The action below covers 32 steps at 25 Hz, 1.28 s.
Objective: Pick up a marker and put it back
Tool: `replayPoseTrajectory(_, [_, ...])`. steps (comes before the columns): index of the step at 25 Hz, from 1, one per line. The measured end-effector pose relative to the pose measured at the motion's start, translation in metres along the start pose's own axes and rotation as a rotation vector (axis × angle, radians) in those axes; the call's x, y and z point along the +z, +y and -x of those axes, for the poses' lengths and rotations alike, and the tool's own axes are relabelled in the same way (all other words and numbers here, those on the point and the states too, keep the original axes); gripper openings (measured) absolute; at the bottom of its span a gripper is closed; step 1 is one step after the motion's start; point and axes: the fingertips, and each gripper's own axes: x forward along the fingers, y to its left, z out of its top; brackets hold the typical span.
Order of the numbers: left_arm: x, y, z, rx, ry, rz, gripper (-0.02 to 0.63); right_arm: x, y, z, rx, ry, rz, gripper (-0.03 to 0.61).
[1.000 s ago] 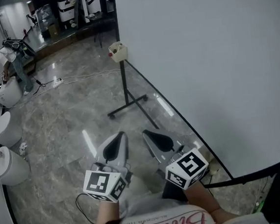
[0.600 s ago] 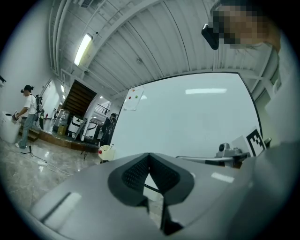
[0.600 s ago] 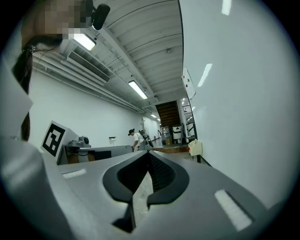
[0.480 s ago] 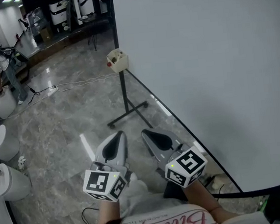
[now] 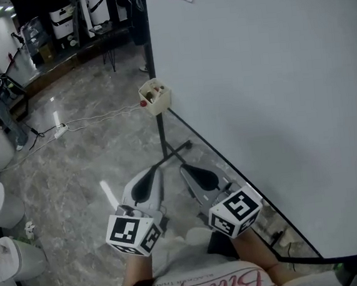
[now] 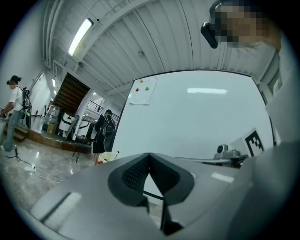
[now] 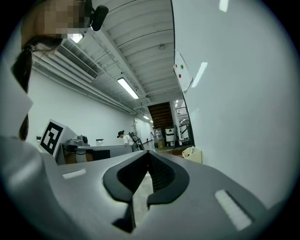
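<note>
Since a second ago the cream open-topped box on its black pole stand has slid lower in the head view, so it now sits just beyond the tips of both grippers instead of well ahead of them. The left gripper, grey with black pads, is clenched shut with nothing in it and points at the foot of that stand. The right gripper beside it is likewise closed tight and empty (its tips meet in its own view). Small dark pieces lie inside the box and a red spot shows at its left wall, all too small to tell as markers. The large whiteboard rises right of the box. Grey marbled floor spreads left of it, with a white cable trailing away from the box.
</note>
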Motion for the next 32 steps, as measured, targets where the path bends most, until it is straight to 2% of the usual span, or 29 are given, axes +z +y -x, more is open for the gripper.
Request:
replayPoseTrajectory(10, [-0.002,0.054,-0.050,0.003,0.033,0.044,0.000,0.003,-0.042,-0.068,-0.017,0.019,0.006,0.002])
replayPoseTrajectory(19, [0.007,0.107,-0.126,0.020,0.038,0.051,0.000,0.013,-0.116,-0.140,-0.054,0.040,-0.011,0.003])
replayPoseTrajectory(24, [-0.001,0.130,-0.170,0.043,0.067,0.047,0.000,-0.004,-0.166,-0.173,-0.082,0.095,-0.047,0.109])
replayPoseTrajectory(29, [-0.011,0.152,-0.202,0.066,0.086,0.045,0.000,-0.033,-0.203,-0.202,-0.119,0.147,-0.153,0.152])
replayPoseTrajectory(32, [-0.015,0.162,-0.215,0.070,0.094,0.045,0.000,-0.041,-0.212,-0.216,-0.119,0.162,-0.172,0.153])
